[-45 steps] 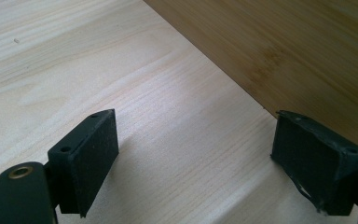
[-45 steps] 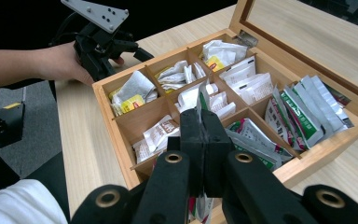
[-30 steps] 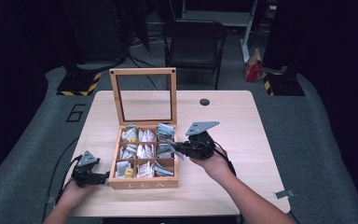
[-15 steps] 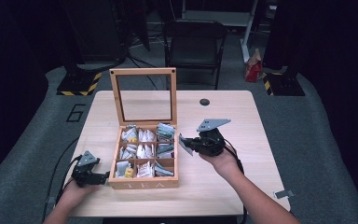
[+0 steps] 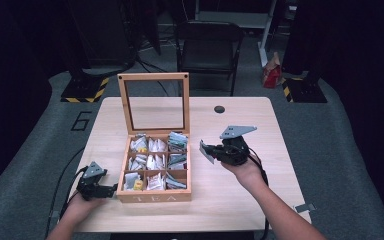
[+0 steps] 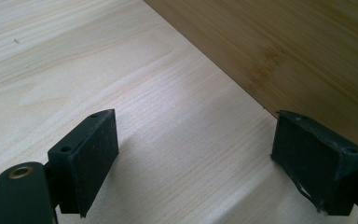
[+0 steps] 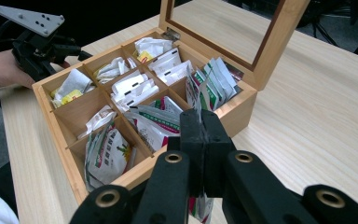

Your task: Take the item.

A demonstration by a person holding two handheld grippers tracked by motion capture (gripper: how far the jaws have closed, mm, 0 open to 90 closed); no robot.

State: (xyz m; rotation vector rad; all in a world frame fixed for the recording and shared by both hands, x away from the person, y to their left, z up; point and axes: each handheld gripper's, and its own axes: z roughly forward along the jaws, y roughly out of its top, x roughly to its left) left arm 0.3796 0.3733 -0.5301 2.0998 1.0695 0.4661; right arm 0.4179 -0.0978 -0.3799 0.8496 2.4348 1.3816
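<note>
The bench (image 5: 240, 200) is a pale wood surface with rounded corners, standing on a grey floor. A dark chair (image 5: 207, 50) stands beyond its far edge, and a small dark disc (image 5: 219, 109) lies near that edge.

A wooden tea box (image 5: 153, 195) sits left of centre on the bench, with the letters TEA on its front wall. Its windowed lid (image 5: 153, 102) stands upright at the rear, hinged open. The interior is divided into nine compartments in a three-by-three grid, and most hold sachets (image 7: 135, 86) in white, green and yellow wrappers; the right tongs view shows one compartment in the row nearest the left hand holding none.

The right tongs (image 5: 206, 151) are held above the bench, just right of the box and clear of it, in the person's right hand (image 5: 247, 170). A grey three-cornered plate sits on top. In the right tongs view the jaws are clenched on a tea sachet (image 7: 194, 100), a flat packet held edge-on between the pads, with its upper part rising above the jaws and its lower end hanging below them. The sachet is outside the box, off its right side.

The left tongs (image 5: 111, 190) rest low at the box's front left corner, held in the person's left hand (image 5: 77, 207). In the left tongs view the jaws stand wide apart, released, with bare bench between them. The right-hand pad (image 6: 319, 161) lies against or just beside the box wall; which cannot be told.
</note>
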